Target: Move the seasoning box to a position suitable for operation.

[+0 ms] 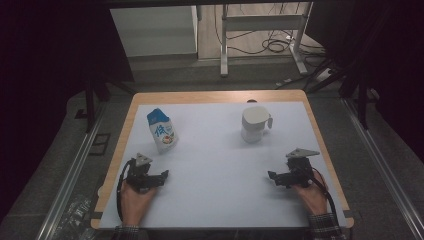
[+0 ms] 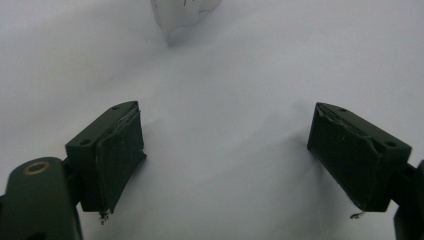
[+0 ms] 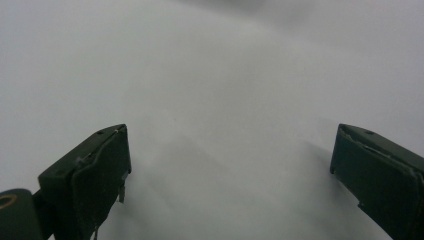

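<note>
Resting low on the white surface (image 1: 220, 165), the left hand-held gripper (image 1: 164, 176) and right hand-held gripper (image 1: 272, 176) both gape wide, holding nothing. Near the left one, one blue-topped bag (image 1: 161, 130) stands tall, leaning slightly. One white jug (image 1: 254, 124) stands upright beyond the right one.

Blue-and-white milk carton (image 1: 161, 131) with green lettering, white jug (image 1: 255, 124), white sheet (image 1: 220, 165) over light wooden table (image 1: 220, 96)

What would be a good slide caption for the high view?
Two open hand-held grippers, left and right, rest near a pouch and white jug.
</note>
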### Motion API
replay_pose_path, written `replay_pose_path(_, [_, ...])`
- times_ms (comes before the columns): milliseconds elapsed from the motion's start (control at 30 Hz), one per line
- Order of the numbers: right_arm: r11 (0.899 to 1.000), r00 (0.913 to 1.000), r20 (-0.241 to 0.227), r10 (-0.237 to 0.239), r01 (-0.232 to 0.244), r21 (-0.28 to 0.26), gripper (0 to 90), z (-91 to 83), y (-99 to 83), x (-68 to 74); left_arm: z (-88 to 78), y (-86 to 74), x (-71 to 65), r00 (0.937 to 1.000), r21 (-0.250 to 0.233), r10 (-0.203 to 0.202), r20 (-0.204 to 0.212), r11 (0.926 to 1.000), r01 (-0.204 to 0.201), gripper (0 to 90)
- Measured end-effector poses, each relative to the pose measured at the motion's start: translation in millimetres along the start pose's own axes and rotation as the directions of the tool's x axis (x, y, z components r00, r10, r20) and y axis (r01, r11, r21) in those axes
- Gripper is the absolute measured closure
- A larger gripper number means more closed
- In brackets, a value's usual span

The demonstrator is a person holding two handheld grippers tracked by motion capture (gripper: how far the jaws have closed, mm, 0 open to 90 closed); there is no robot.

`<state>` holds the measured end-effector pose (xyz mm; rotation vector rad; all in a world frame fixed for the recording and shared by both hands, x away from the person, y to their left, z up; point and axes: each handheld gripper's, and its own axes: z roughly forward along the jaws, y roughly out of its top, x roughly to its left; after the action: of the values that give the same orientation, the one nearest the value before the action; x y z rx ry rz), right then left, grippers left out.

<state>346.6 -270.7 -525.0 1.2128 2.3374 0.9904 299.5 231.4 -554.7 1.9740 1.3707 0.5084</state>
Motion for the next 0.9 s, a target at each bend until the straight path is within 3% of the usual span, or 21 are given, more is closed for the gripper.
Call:
replay_pose_path(167, [0.998,0.9995,-0.022,-0.023,0.022,-0.052,2.0,-4.0,5.0,-2.6,0.0,0.0,0.0,1.0,0.0,0.001,0.0,1.0,-0.001,15.0])
replay_pose_path(233, [0.993,0.9986,-0.028,-0.046,0.042,-0.112,1.1,-4.8,7.5,-2.9,0.0,0.0,0.0,1.0,0.0,0.0,0.0,1.0,0.0,15.0])
replay_pose_path(367, [0.986,0.9962,-0.086,-0.015,0.001,-0.164,1.1,-4.7,11.9,-4.8,0.0,0.0,0.0,1.0,0.0,0.0,0.0,1.0,0.0,15.0])
replay_pose_path(400, [0.986,0.9962,-0.086,-0.015,0.001,-0.164,1.1,-4.7,11.9,-4.8,0.0,0.0,0.0,1.0,0.0,0.0,0.0,1.0,0.0,15.0])
replay_pose_path(600, [0.999,0.9991,-0.042,-0.002,0.0,-0.049,1.4,1.9,23.2,-2.4,0.0,0.0,0.0,1.0,0.0,0.0,0.0,1.0,0.0,15.0])
replay_pose_path(633, [0.999,0.9986,-0.053,0.008,-0.01,-0.035,1.4,3.2,24.8,-1.9,0.0,0.0,0.0,1.0,0.0,0.0,0.0,1.0,0.0,15.0])
replay_pose_path(733, [0.997,0.9936,-0.107,0.035,-0.041,-0.062,1.4,5.1,30.3,-2.2,0.0,0.0,0.0,1.0,0.0,0.0,0.0,1.0,0.0,15.0])
replay_pose_path(900, [0.995,0.9946,-0.101,0.027,-0.036,-0.096,1.3,5.2,37.8,-3.7,0.0,0.0,0.0,1.0,0.0,0.0,0.0,1.0,0.0,15.0])
